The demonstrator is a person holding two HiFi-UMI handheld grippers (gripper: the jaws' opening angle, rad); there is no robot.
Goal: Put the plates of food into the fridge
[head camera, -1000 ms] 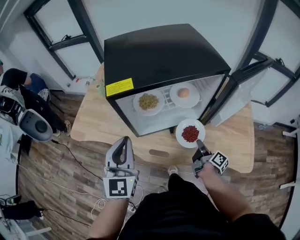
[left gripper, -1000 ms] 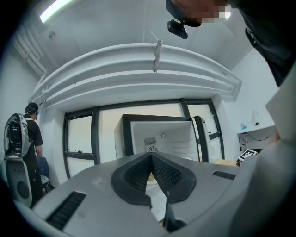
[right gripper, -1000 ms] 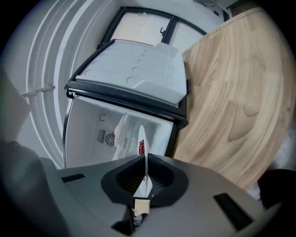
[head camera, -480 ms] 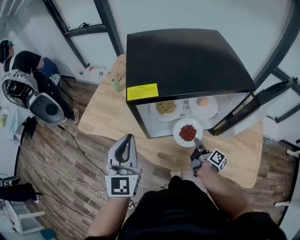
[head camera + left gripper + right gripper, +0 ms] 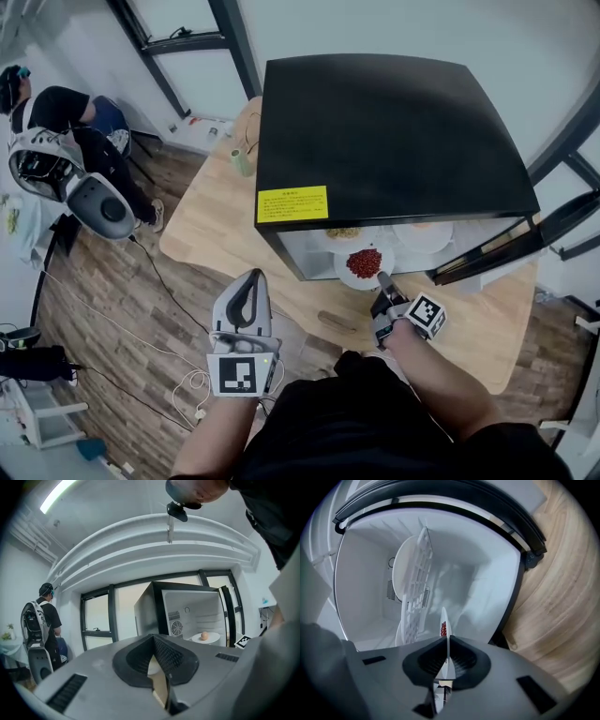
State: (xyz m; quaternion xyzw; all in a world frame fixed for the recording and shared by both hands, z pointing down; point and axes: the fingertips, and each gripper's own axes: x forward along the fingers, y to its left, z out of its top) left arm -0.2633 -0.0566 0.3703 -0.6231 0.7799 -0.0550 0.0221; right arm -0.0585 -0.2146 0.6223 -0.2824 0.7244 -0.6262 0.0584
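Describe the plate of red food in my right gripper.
The plate is round and white, with a heap of small red pieces at its middle. The right gripper is shut on its near rim, holding it roughly level at the open fridge's mouth, partly under the fridge top. Whether it touches the fridge floor is unclear.

Nothing here can be read as a word, brand or number. The fridge (image 5: 384,131) carries a yellow label (image 5: 292,203) with dark print at about 8 o'clock on its black top, but the print is too small to read. The left gripper (image 5: 249,277) has a lettering-free black-and-white square marker (image 5: 237,375) at 6 o'clock of its tips. The right gripper (image 5: 383,280) has a second marker (image 5: 424,316) at 4 o'clock.
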